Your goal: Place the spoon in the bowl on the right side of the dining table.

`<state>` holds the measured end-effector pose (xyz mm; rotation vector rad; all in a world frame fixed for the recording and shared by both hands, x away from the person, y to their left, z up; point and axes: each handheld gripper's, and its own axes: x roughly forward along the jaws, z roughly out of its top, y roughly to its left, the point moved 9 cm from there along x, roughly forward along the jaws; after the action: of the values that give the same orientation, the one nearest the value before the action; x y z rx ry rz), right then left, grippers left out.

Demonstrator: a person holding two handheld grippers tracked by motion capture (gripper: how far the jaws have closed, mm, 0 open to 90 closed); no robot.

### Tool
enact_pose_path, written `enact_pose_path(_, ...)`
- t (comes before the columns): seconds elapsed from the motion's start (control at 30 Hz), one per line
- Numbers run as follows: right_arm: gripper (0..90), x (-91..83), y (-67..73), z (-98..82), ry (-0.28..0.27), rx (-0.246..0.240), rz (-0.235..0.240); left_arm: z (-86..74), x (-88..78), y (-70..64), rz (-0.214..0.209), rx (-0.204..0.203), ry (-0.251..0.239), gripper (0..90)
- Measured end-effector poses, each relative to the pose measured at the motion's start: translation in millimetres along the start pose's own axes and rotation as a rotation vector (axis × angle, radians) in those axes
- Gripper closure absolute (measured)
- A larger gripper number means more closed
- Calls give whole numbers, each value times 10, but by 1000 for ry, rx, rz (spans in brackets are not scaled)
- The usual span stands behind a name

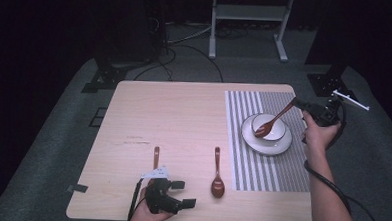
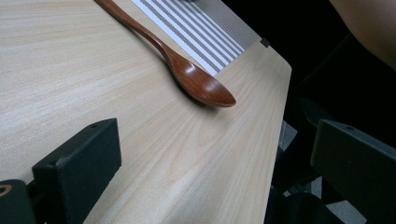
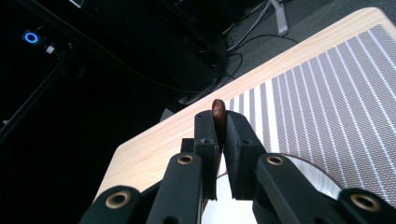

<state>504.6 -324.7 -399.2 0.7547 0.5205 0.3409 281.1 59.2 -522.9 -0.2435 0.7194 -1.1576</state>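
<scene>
Dark room, grey carpet [image 1: 57, 149], white metal frame [image 1: 248, 22], floor cables [image 1: 186, 52]

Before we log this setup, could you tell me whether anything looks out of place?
Only two spoons off the mat: one lies on bare table, another beside it near the left gripper.

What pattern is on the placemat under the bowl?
Grey and white stripes on the placemat, clearest in the high view.

Setting: lab or recording studio — dark surrounds, grey carpet [image 1: 53, 134], cables [image 1: 186, 50] trailing at the upper middle, white metal stand [image 1: 248, 12] at the top, black equipment bases at both sides (one blue indicator light [image 3: 31, 37]), lone wooden table [image 1: 184, 115].
</scene>
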Motion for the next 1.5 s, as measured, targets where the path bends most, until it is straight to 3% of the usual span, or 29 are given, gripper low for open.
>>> enact_pose_path(0.83, 835, -68, -239, 40, -53, 32, -46, -16, 21, -13, -4, 4, 8, 5)
enact_pose_path(1.5, 834, 9, -455, -119, -25, 24, -96, -11, 19, -1, -1, 0, 4, 5)
